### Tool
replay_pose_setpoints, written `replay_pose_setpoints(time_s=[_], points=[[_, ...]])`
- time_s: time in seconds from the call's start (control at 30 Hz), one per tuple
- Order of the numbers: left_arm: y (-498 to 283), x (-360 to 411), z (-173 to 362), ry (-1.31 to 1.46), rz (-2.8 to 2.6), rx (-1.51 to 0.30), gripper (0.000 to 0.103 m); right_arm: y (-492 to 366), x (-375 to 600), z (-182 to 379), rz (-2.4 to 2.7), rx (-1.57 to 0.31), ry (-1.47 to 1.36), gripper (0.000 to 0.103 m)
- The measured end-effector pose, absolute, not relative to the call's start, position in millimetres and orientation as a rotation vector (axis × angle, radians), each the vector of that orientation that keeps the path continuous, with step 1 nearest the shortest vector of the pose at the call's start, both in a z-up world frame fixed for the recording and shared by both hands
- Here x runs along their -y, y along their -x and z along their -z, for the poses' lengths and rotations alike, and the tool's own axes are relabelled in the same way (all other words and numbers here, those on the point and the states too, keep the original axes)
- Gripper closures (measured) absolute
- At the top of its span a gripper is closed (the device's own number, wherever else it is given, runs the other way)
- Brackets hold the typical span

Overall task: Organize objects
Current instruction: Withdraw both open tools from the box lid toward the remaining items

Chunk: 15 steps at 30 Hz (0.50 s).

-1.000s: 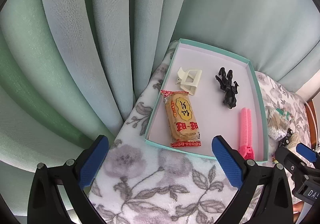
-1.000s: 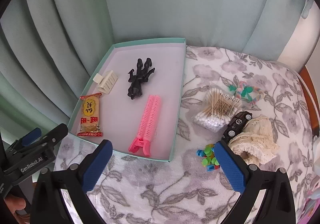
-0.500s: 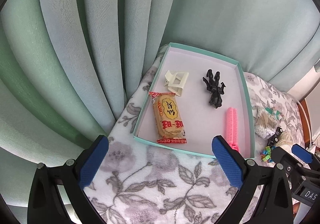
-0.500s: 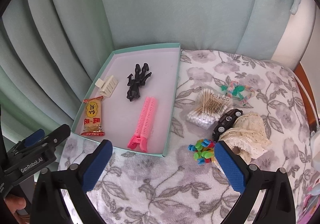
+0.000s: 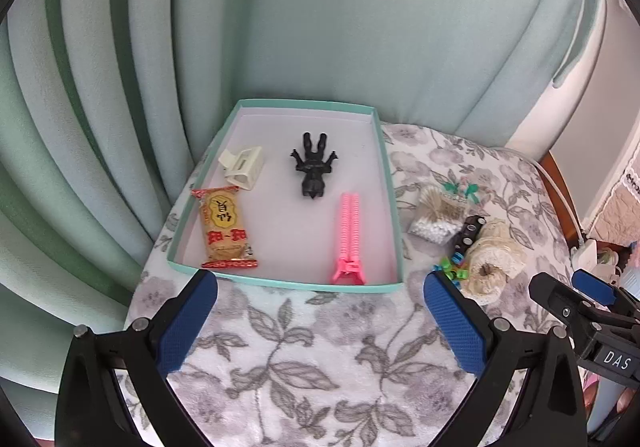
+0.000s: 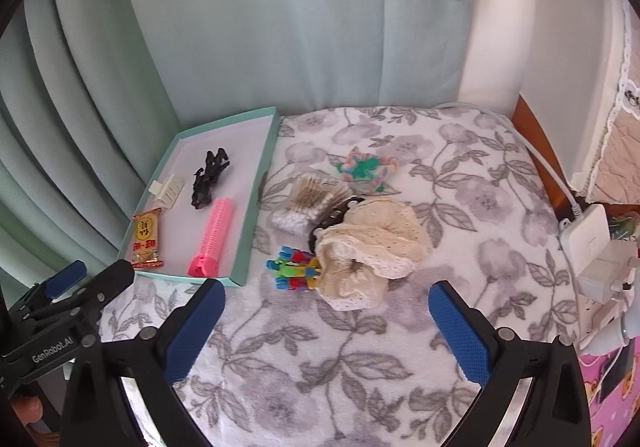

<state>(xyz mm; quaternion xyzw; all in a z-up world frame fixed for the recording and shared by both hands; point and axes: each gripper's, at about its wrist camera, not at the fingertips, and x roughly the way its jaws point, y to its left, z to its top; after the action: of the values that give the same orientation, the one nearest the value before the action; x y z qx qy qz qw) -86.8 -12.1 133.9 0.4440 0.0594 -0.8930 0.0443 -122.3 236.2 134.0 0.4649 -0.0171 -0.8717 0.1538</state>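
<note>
A: The left hand-held gripper (image 5: 320, 321) hangs above the flowered blanket (image 5: 304, 363) with its blue pads spread wide and nothing between them. The right hand-held gripper (image 6: 326, 331) is the same: wide apart, empty, over the blanket.

B: Where is the tray?

A: The teal tray (image 5: 390, 183) sits at the far left of the blanket, against the pale green curtain (image 5: 120, 87). In the left wrist view it lies just beyond the left pads.

B: What lies in it?

A: Four things, all apart from one another. A cream hair claw (image 5: 242, 167) at the far left, a black toy figure (image 5: 314, 167) in the middle, a snack packet (image 5: 226, 227) at the near left, and a pink hair roller clip (image 5: 349, 239) at the near right, lengthwise along the right wall.

B: And outside the tray?

A: A loose cluster to its right. A bag of cotton swabs (image 6: 310, 203) lies nearest the tray, a multicoloured scrunchie (image 6: 362, 167) beyond it. A black toy car (image 5: 468, 233) is partly hidden under a cream lace scrunchie (image 6: 370, 247). A small block toy (image 6: 294, 269) in bright colours touches the lace on its left side, just ahead of the right gripper's left pad.

B: Anything else?

A: A white power strip (image 6: 590, 243) at the right edge.
</note>
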Motion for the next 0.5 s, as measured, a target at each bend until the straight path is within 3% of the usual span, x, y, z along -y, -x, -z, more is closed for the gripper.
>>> replay_pose_setpoints(time_s=[0.5], points=[[90.5,-51.9,-115.1,-1.489,2.76,-0.169,0.0,126.7,-297.9,-110.3,2.524,0.138,-1.41,0.0]])
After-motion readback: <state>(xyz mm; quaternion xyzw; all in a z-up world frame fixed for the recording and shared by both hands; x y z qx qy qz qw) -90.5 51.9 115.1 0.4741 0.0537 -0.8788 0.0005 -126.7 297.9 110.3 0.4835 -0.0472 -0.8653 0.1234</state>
